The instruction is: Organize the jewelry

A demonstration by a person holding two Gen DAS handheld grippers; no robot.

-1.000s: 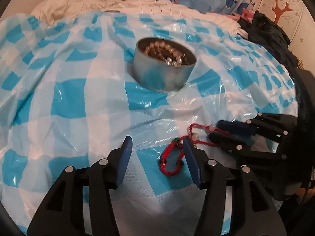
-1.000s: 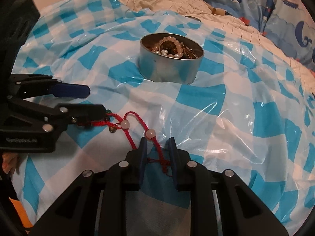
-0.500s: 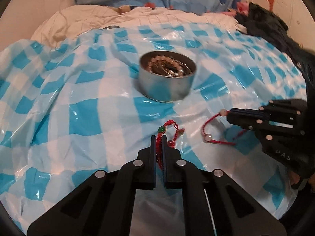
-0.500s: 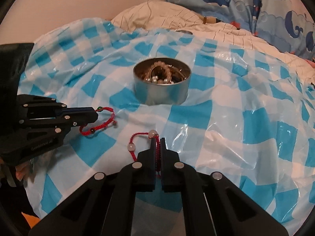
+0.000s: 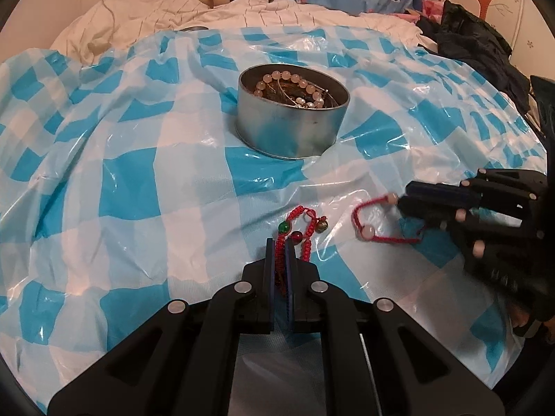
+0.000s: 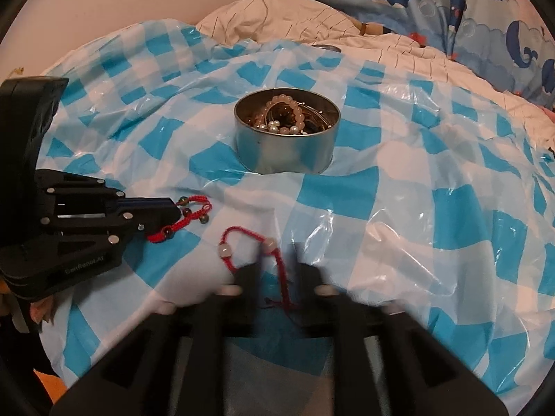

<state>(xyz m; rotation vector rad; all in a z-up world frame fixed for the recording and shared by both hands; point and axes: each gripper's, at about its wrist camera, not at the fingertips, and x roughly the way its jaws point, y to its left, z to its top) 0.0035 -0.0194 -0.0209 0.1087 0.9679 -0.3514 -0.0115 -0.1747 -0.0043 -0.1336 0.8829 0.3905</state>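
Left wrist view: left claw pinches red beaded bracelet; right claw parted, blurred, astride red cord bracelet. Best practice: lift clear of checkered sheet, release over tin mid-bed.

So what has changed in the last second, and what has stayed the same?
The left gripper closed on the braided red bracelet. The right gripper closed on the red string bracelet, then opened. The bracelets got pulled apart. The tin stayed put.

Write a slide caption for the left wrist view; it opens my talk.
Left hand-held gripper shut on a red beaded bracelet, round metal tin of jewelry beyond.
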